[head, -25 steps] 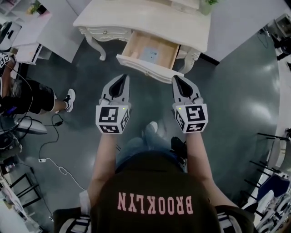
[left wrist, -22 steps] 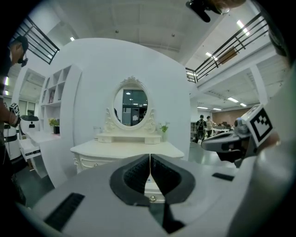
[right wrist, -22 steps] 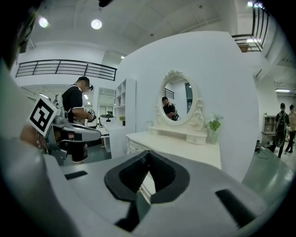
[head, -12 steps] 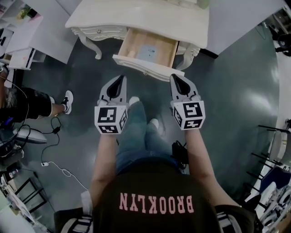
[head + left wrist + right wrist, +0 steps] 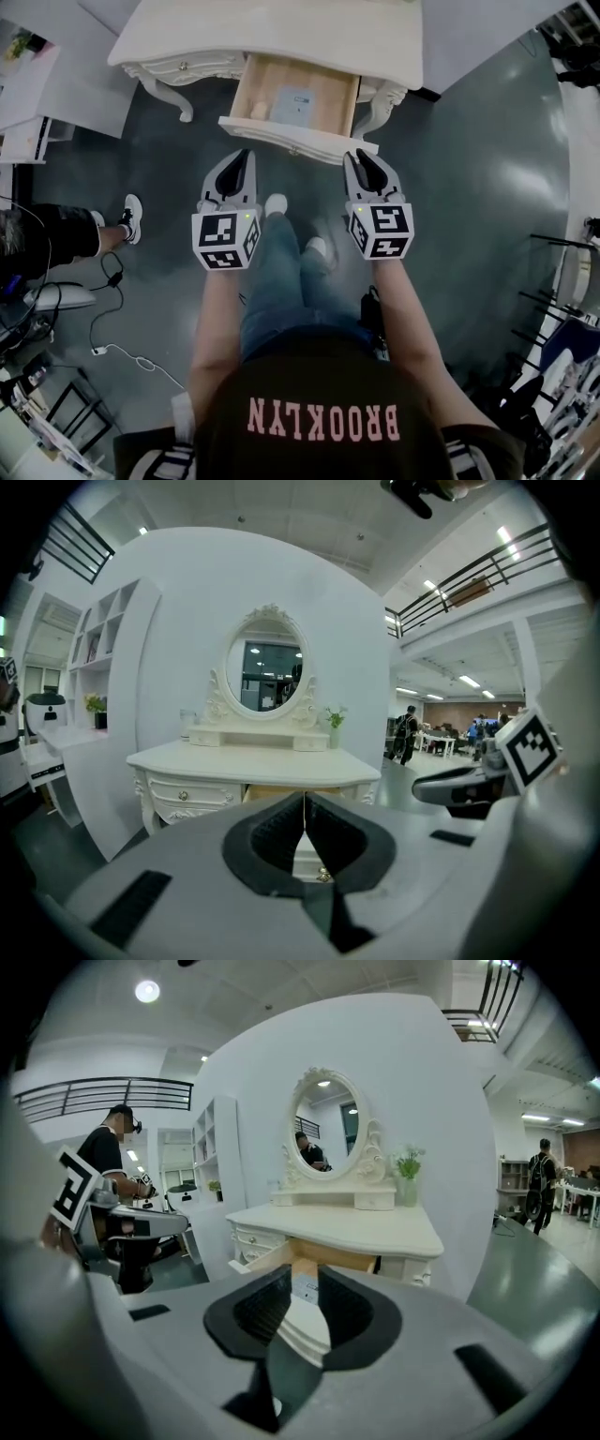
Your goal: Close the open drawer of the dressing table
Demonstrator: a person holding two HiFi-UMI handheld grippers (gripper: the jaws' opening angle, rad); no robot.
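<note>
Large open hall used as a studio or lab. A staged bedroom corner, with dressing table (image 5: 253,759) and oval mirror (image 5: 267,675) against a curved white partition (image 5: 178,639), stands on a polished grey floor (image 5: 487,206). Mezzanine railings (image 5: 478,569) run overhead, and loose cables (image 5: 120,351) lie at lower left of the head view.
</note>
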